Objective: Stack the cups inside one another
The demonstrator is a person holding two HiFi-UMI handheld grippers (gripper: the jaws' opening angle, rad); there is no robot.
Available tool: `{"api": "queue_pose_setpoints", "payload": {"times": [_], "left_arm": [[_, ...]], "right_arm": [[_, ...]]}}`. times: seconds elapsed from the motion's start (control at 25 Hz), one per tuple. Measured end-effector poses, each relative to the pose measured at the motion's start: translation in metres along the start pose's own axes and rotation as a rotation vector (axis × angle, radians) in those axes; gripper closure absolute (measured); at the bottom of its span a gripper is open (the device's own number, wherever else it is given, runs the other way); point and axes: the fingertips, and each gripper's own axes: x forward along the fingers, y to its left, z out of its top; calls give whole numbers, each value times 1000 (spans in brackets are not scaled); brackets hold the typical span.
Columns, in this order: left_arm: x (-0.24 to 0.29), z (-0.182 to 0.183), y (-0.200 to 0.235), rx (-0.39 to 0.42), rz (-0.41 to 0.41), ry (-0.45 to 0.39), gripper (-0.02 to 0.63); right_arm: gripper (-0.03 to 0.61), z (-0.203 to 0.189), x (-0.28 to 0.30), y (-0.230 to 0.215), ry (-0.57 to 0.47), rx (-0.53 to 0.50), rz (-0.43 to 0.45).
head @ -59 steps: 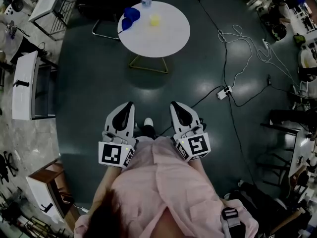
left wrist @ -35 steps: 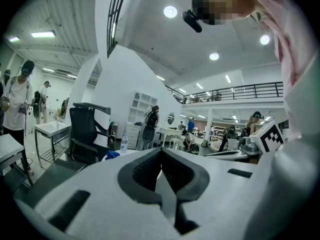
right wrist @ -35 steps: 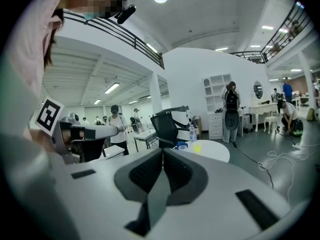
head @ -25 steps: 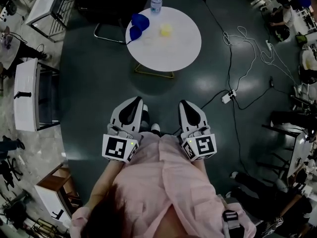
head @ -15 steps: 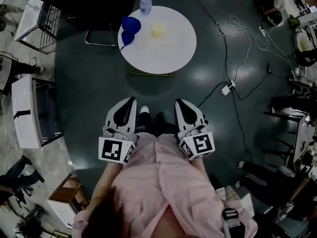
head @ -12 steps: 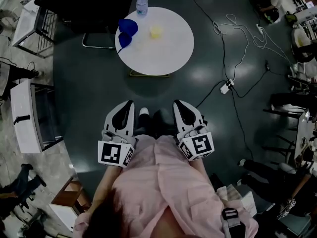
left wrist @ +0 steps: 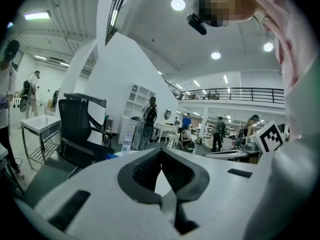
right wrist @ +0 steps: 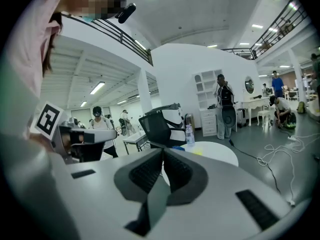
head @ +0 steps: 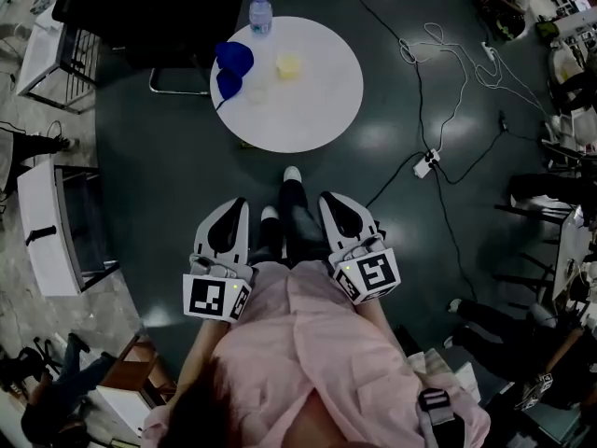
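Floor [head: 187,166]: dark and glossy; it fills most of the head view, and cables [head: 438,73] trail over its right side to a power strip [head: 424,165].
Person [head: 308,362]: in a pink shirt, seen from above, standing on the floor and facing the desk, with a gripper in each hand.
Desk [head: 312,110]: round and white, at the top of the head view, well apart from both grippers.
Chair [head: 140,12]: black, just beyond the desk's left edge.
Left gripper [head: 234,205]: held low in front of the body, pointing toward the desk; clenched, its jaws meet at the tips with nothing between them.
Right gripper [head: 333,199]: beside the left one, parallel to it; clenched likewise, and empty.
Bottle [head: 259,12]: clear, upright at the desk's far rim.
Blue cups [head: 233,59]: two, side by side near the desk's left rim.
Yellow cup [head: 288,65]: alone on the desk, right of the blue cups and apart from them.
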Motion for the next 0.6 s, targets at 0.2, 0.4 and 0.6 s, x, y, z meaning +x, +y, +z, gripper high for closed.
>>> {"api": "queue_pose_setpoints", "payload": {"times": [0.2, 0.4, 0.6], "left_arm": [[29, 12, 13, -1, 37, -13, 595], [69, 31, 25, 2, 74, -44, 595], [111, 47, 31, 14, 114, -80, 596]], "right_arm": [[548, 14, 29, -23, 2, -9, 28], [548, 33, 62, -57, 3, -16, 54], [548, 52, 90, -97, -14, -25, 82]]}}
